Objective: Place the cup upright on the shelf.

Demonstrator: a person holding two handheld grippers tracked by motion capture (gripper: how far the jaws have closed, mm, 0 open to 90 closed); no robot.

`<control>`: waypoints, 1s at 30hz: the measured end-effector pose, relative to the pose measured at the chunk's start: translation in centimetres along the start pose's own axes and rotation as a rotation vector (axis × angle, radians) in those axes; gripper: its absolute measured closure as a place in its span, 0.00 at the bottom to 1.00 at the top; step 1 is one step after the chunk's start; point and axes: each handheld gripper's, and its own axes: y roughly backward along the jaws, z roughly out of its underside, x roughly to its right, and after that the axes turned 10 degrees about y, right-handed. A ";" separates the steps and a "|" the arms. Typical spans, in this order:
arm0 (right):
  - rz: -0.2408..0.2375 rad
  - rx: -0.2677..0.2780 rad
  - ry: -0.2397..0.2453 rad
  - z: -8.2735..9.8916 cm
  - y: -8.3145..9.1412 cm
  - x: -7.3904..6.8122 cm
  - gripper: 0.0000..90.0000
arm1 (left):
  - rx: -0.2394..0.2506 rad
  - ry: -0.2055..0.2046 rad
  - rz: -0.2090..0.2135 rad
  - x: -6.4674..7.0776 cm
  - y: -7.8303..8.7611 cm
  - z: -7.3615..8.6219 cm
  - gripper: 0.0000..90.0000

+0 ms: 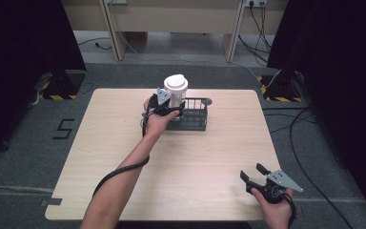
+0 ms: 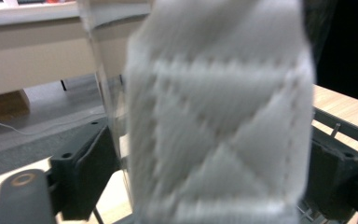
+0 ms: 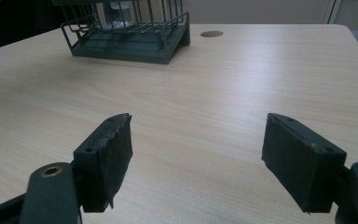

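A clear plastic cup (image 1: 176,88) with a white lid and a white quilted sleeve (image 2: 219,126) stands upright at the left end of a dark wire rack (image 1: 194,121). My left gripper (image 1: 177,107) is shut on the cup, its pads (image 2: 91,170) pressing both sides of it. The cup's base is hidden behind the hand, so I cannot tell whether it rests in the rack. My right gripper (image 1: 252,172) hovers open near the table's front right corner, nothing between its jaws. From the right gripper (image 3: 196,158) view the rack (image 3: 130,44) is far ahead.
The light wooden table (image 1: 181,167) has a round cable hole (image 1: 207,101) behind the rack, also seen as the hole (image 3: 211,33). Cables and black stands lie on the floor around the table. Wooden furniture stands beyond.
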 end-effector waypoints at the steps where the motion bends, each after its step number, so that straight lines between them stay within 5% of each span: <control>1: 0.000 -0.001 0.000 0.0 0.0 0.0 0.28 | 0.001 -0.002 0.001 0.1 0.1 -0.1 0.16; 10: 0.000 -0.002 0.007 0.0 -0.1 0.0 0.28 | 0.015 -0.044 0.009 -0.1 1.6 -0.1 0.16; 30: 0.004 -0.005 0.008 0.0 -0.1 -0.1 0.27 | 0.045 -0.062 0.047 -0.2 5.3 -0.1 0.16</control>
